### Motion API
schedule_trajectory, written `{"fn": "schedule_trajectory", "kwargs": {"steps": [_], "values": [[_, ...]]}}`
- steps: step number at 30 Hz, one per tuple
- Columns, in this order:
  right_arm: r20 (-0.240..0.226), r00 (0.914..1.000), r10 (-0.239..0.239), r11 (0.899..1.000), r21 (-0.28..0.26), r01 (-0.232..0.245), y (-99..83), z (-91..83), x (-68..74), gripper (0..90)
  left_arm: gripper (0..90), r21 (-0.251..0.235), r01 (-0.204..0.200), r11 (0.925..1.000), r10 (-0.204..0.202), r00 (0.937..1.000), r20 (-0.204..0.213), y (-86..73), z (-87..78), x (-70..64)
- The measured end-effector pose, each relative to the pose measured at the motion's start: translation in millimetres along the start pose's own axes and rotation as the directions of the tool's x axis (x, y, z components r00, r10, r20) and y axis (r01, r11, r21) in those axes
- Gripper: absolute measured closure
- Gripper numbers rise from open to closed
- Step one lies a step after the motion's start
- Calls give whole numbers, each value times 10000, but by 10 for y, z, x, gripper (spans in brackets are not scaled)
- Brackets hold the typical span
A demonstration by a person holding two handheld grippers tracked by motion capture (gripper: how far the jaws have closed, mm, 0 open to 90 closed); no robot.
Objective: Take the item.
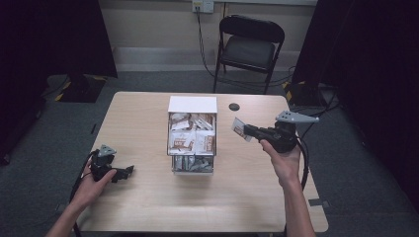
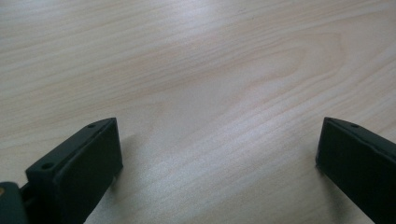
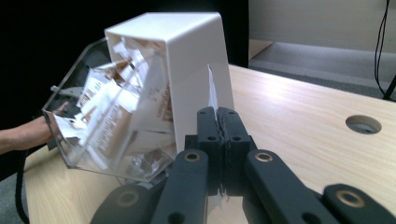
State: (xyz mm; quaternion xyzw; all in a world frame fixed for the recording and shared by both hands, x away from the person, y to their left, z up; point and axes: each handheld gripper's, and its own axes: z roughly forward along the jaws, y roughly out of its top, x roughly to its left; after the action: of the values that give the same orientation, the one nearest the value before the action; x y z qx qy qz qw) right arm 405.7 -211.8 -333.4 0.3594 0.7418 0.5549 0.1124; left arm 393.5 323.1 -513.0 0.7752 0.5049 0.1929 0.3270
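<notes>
**Right tool grips a sachet beside the box, left tool rests wide open**

On the pale wooden surface, a clear box with a white top sits near the middle, packed with small white and brown sachets. In the high view the right tool is held up off the surface, just to the right of the box, and it pinches one sachet between its jaws. The sachet sticks out toward the box, apart from it.

The right gripper view backs that up: the two black jaws are pressed together with the thin white sachet standing edge-on between them, its top poking above the tips. Past it stands the box, its clear front full of sachets, its white side facing the camera. A round hole in the surface shows off to the right, and a hand shows at the far left edge.

Over on the left, the left tool lies low near the surface's left edge, well apart from the box, pointing toward it. In the left gripper view its jaws stand wide apart with bare wood grain between them, nothing held.

Behind the surface, a black folding chair stands against the wall.
</notes>
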Motion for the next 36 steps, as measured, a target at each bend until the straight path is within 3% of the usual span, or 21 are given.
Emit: {"fn": "schedule_trajectory", "kwargs": {"steps": [22,36], "values": [[58,9989,462,9934,1046,-466,-292,296,-167,888,0,1,2,10000,-2,10000,1,0,0,0],[218,9982,554,9782,1991,-587,-529,604,-253,888,0,-3,5,10000,-5,10000,2,0,0,-1]]}}
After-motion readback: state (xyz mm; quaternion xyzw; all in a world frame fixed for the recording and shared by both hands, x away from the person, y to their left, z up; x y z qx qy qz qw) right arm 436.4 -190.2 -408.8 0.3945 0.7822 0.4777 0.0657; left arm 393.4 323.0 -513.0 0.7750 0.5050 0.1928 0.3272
